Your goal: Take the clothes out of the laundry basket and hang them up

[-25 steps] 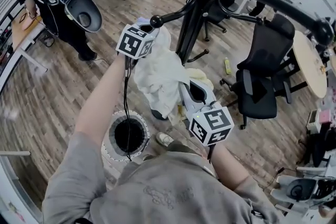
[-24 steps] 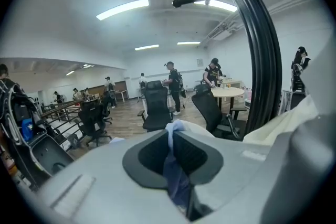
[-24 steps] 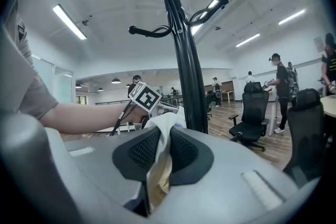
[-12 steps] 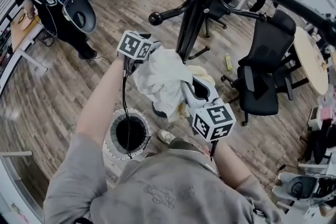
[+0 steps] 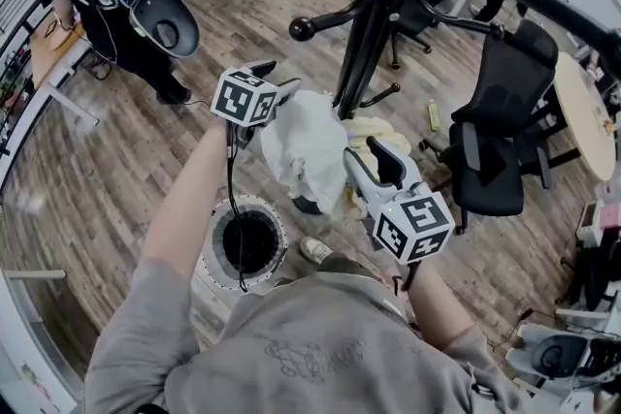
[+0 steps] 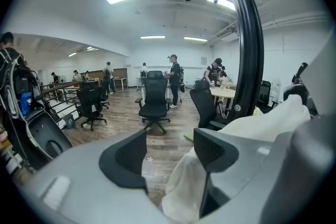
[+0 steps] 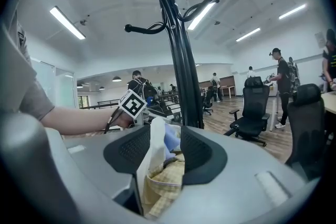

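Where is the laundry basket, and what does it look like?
Find the tall black coat stand on the wooden floor. Nearer the person, under the left arm, stands the laundry basket. It is the only round white tub with a dark, open mouth.

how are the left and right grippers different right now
Jaws: the left hand-held gripper stands open, with floor showing in its gap, while the right hand-held gripper is shut on the bundle of white and yellow checked clothes.
Place: in the head view the left one is at the bundle's upper left, the right one at its lower right, nearer the person.
Shared: both are right at the bundle and carry a marker cube.
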The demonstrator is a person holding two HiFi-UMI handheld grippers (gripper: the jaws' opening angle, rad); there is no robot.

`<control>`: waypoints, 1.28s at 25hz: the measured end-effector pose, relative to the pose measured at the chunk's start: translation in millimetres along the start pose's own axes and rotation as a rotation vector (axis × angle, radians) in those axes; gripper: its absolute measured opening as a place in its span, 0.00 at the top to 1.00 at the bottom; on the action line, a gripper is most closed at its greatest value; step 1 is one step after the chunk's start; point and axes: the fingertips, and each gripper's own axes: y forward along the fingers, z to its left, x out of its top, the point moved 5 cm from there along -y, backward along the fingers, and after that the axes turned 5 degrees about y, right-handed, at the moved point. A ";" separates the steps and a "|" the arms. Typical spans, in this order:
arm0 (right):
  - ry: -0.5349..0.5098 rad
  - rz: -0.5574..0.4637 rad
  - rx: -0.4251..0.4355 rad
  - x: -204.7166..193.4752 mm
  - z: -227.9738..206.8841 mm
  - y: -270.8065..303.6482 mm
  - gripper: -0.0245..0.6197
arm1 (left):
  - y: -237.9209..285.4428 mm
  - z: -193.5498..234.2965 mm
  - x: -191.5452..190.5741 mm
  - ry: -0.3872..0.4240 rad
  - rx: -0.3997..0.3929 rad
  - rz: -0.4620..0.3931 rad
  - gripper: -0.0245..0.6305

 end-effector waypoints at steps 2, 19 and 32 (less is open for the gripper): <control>0.001 -0.005 -0.003 2.7 -3.5 -2.2 0.64 | -5.0 -4.3 -3.0 -0.005 0.005 0.000 0.53; -0.053 -0.057 0.154 36.8 28.3 -0.3 0.67 | -106.9 -43.0 7.9 -0.036 0.131 -0.146 0.55; -0.121 -0.160 0.414 87.0 95.8 16.2 0.71 | -257.2 -58.1 0.5 -0.050 0.390 -0.250 0.63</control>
